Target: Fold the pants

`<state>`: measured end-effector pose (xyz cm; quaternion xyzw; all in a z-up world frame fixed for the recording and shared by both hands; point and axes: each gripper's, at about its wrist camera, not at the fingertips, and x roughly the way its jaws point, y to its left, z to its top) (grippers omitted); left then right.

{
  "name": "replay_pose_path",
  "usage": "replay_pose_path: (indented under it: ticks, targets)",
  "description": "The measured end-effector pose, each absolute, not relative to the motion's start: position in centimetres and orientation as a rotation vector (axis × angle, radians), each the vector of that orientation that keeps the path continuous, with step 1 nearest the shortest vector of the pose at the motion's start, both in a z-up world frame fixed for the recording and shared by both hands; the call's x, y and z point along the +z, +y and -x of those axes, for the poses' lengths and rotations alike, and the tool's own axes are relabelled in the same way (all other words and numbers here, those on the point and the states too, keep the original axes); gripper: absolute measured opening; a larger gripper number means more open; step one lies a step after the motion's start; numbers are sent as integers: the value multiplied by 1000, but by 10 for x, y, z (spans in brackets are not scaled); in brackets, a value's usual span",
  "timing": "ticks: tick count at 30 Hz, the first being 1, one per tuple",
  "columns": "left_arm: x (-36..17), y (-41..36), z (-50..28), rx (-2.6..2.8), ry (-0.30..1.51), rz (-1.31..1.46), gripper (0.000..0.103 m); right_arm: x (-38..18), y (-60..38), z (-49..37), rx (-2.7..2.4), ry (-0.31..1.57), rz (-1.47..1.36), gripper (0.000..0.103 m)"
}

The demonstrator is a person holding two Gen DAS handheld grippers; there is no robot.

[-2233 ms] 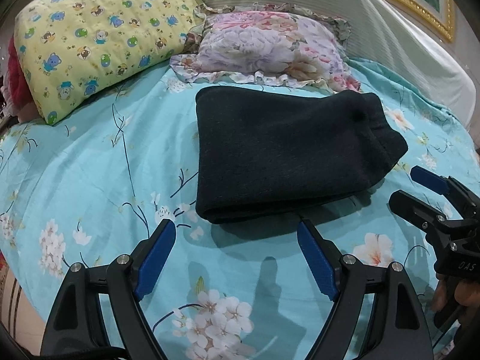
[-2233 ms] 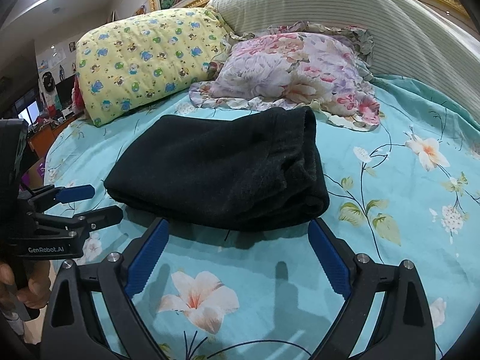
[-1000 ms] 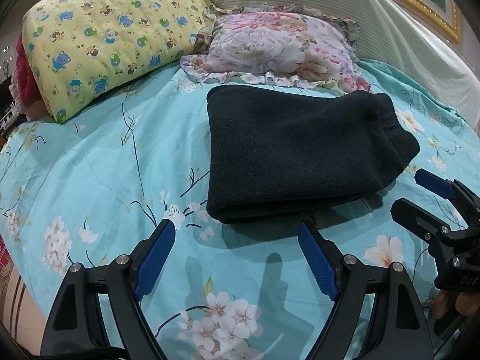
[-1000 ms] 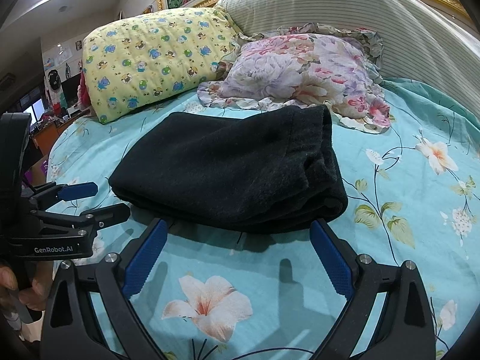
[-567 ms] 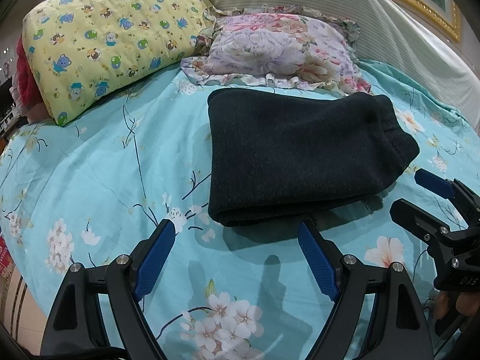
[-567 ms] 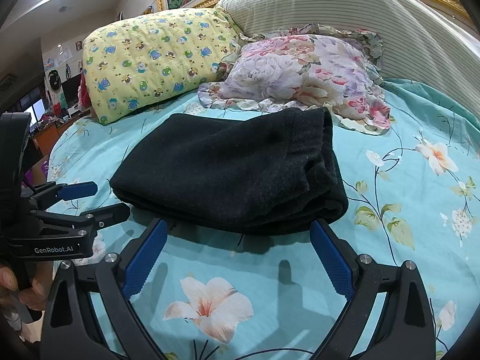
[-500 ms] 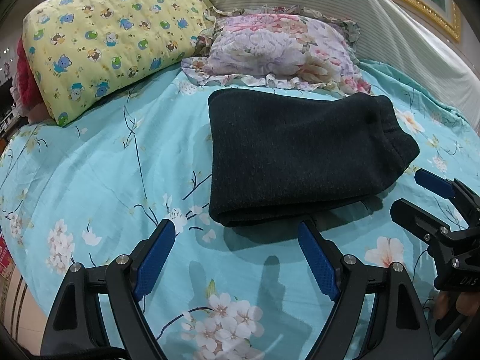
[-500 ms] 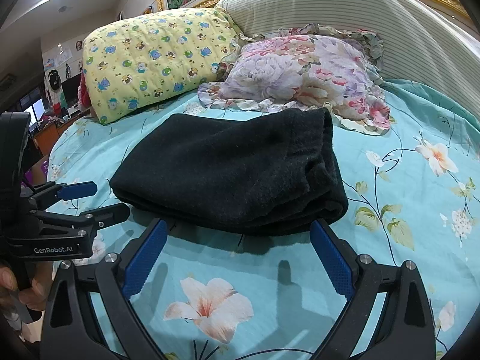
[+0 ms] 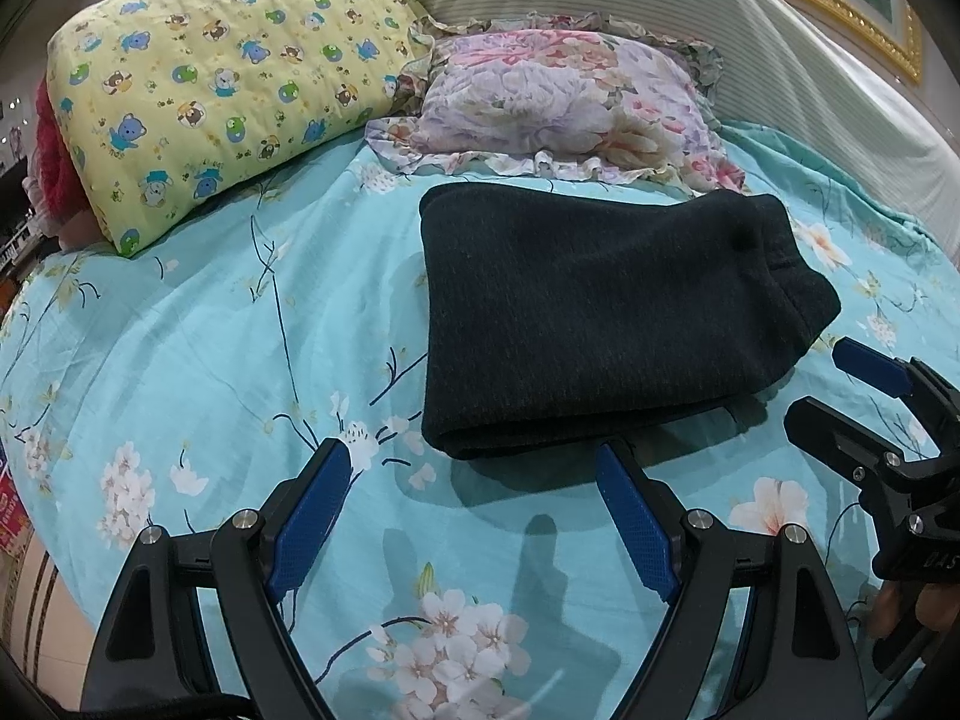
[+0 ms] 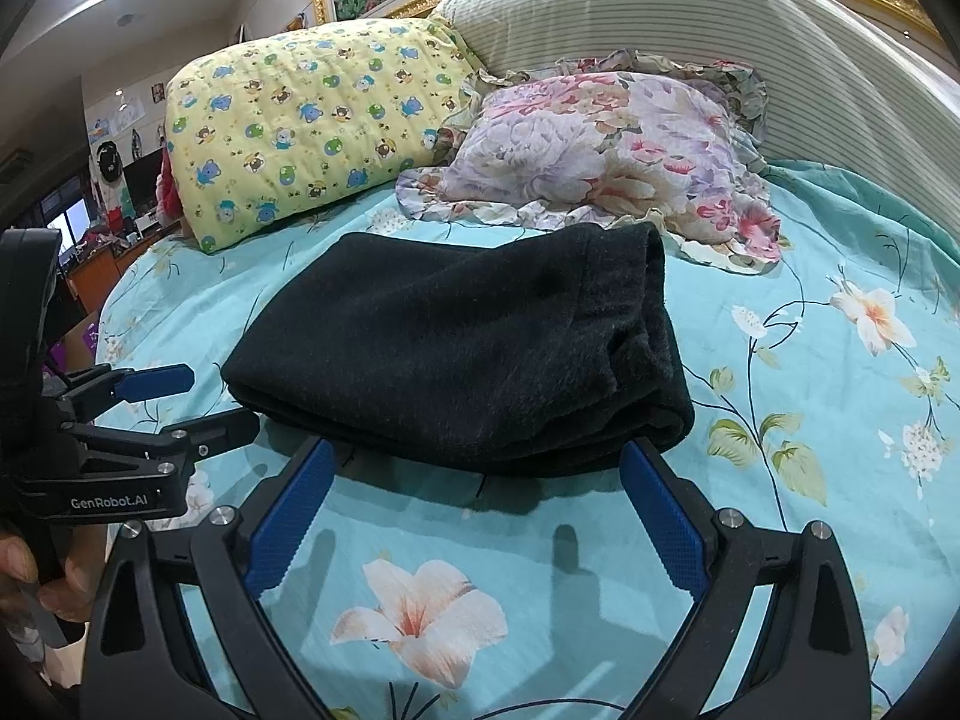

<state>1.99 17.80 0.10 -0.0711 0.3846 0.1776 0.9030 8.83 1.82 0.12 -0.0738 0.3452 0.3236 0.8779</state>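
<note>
The dark pants point(image 9: 606, 312) lie folded into a thick rectangle on the turquoise floral bedsheet point(image 9: 198, 348). In the right wrist view the same pants point(image 10: 468, 354) show their stacked folded edges at the right end. My left gripper point(image 9: 474, 480) hovers open just short of the near edge of the bundle, holding nothing. My right gripper point(image 10: 474, 474) is open too, close to the bundle's near edge, with nothing between its blue pads. Each gripper shows in the other's view: the right gripper point(image 9: 840, 387) at the right, the left gripper point(image 10: 204, 399) at the left.
A yellow bear-print pillow point(image 9: 222, 84) and a floral ruffled pillow point(image 9: 558, 108) rest behind the pants. A striped padded headboard point(image 10: 690, 18) rises behind them. A person's fingers point(image 10: 24, 576) hold the left gripper's handle. Room furniture point(image 10: 96, 264) stands beyond the bed's left edge.
Both grippers have drifted a little relative to the folded pants since 2.2 s ago; over the last half second almost nothing moved. The pants stay folded and untouched.
</note>
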Motion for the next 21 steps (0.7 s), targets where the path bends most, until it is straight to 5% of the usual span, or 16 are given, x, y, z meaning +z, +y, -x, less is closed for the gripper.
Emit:
replay_pose_path:
  ticks: [21]
  targets:
    - [6, 172, -24, 374, 784, 117, 84, 0, 12, -96, 670, 736, 125, 96]
